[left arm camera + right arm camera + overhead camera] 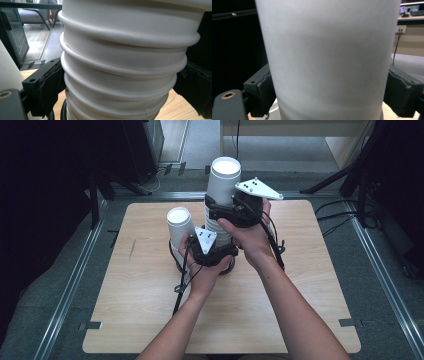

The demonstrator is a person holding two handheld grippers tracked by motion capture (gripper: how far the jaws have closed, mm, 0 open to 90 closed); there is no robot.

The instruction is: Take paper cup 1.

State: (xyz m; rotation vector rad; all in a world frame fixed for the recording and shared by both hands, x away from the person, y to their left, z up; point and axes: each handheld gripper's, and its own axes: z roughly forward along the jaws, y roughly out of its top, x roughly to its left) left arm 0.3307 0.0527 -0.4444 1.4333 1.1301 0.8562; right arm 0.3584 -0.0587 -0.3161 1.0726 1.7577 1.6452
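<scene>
A tall stack of upturned white paper cups (218, 227) stands in the middle of the wooden table (145, 295). My left gripper (220, 249) is shut on the stack low down; in the left gripper view its pads (51, 87) press against the ringed rims of the stack (120, 75). My right gripper (222, 207) is shut on the top cup (224, 177), higher up. In the right gripper view that cup's smooth wall (329, 62) sits between both pads (262, 92), touching each. A second, shorter upturned cup stack (179, 222) stands just left of the left hand.
Metal rails (75, 275) frame the table on the floor. Dark stands and cables (350, 175) lie behind the far edge, and a dark cabinet (145, 145) is at the back left. Each gripper trails a black cable (181, 285) over the tabletop.
</scene>
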